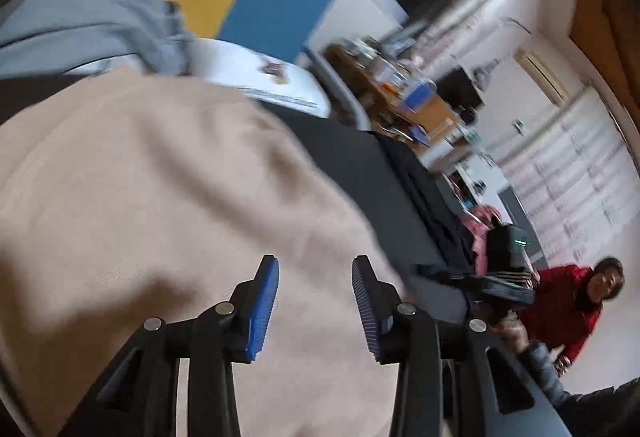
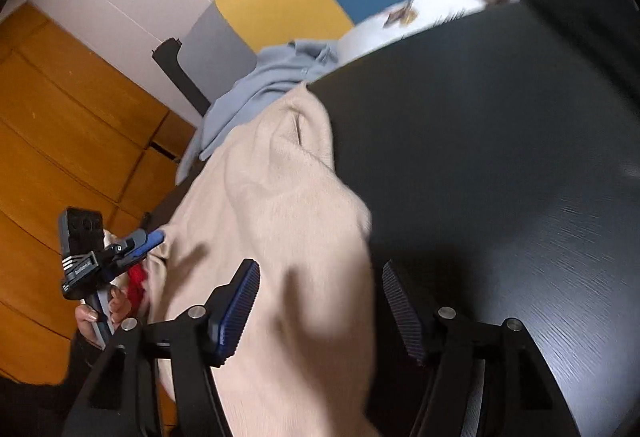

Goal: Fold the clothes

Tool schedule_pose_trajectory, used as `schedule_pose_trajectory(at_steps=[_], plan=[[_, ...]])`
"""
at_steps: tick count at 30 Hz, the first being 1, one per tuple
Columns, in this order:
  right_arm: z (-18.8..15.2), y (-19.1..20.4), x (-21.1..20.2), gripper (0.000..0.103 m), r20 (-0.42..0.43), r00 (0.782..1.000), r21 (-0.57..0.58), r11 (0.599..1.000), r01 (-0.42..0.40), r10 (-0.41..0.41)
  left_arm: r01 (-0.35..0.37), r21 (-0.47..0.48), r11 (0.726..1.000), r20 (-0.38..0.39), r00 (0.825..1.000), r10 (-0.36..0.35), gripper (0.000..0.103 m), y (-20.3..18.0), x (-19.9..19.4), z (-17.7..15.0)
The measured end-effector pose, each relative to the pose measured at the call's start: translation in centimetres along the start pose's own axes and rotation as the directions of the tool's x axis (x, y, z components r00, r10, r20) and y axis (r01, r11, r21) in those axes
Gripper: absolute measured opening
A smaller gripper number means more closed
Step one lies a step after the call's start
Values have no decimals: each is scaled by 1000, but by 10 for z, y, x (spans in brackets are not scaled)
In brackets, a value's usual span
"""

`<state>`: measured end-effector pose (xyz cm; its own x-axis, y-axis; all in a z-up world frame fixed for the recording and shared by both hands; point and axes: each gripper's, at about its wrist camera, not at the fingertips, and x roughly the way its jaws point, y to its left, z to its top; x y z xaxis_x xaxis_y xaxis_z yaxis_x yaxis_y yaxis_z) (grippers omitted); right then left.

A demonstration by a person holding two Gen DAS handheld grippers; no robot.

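Partly motion-blurred: beige sweater [image 2: 260, 205] on black table [image 2: 480, 157], lower edge cut off; left gripper [image 1: 316, 301] and right gripper [image 2: 320, 301] above it, jaws apart, empty.

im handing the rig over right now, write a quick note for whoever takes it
Left gripper: open, nothing between the jaws, above the beige garment.
Right gripper: open, empty, over the beige garment's edge where it meets the dark table.
Beige garment lies spread and rumpled on the table; no neat fold shows yet.
Light blue garment is bunched at the far end, untouched.
Left to do: fold the beige one, then the blue one.
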<state>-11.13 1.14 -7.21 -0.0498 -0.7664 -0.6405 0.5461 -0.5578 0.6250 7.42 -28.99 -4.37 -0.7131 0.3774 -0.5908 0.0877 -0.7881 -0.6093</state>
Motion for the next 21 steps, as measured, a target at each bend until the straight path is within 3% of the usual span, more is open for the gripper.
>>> schedule_pose_trajectory(at_steps=[4, 6, 8, 10, 12, 13, 16, 18, 20, 21], plan=[[9, -5, 42, 69, -72, 990, 91, 990, -112, 119, 35, 46, 998, -87, 996, -31, 41, -17, 37, 35], [8, 10, 50, 69, -59, 985, 57, 986, -159, 162, 62, 19, 998, -132, 989, -59, 50, -15, 46, 47], [1, 42, 48, 70, -28, 983, -43, 982, -184, 183, 94, -5, 996, -183, 979, -93, 55, -12, 54, 57], [-9, 87, 49, 81, -9, 979, -181, 963, -201, 203, 125, -25, 992, -234, 964, -127, 55, -11, 61, 65], [-23, 119, 59, 93, -56, 959, -261, 924, -281, 276, 116, -5, 993, -277, 954, -113, 55, -16, 68, 67], [-34, 136, 69, 93, -94, 956, -307, 905, -294, 278, 103, 18, 994, -291, 952, -94, 55, -20, 69, 68], [-65, 165, 89, 93, -153, 959, -373, 885, -279, 238, 93, 97, 991, -303, 951, -59, 55, -34, 69, 73], [-75, 160, 75, 92, -102, 973, -371, 900, -231, 207, 101, 117, 988, -311, 948, -60, 55, -40, 67, 73], [-70, 126, 40, 93, -8, 981, -280, 942, -186, 192, 111, 129, 985, -314, 947, -66, 55, -45, 70, 74], [-65, 103, 19, 94, 60, 988, -214, 969, -125, 141, 119, 127, 985, -320, 945, -73, 55, -46, 72, 74]])
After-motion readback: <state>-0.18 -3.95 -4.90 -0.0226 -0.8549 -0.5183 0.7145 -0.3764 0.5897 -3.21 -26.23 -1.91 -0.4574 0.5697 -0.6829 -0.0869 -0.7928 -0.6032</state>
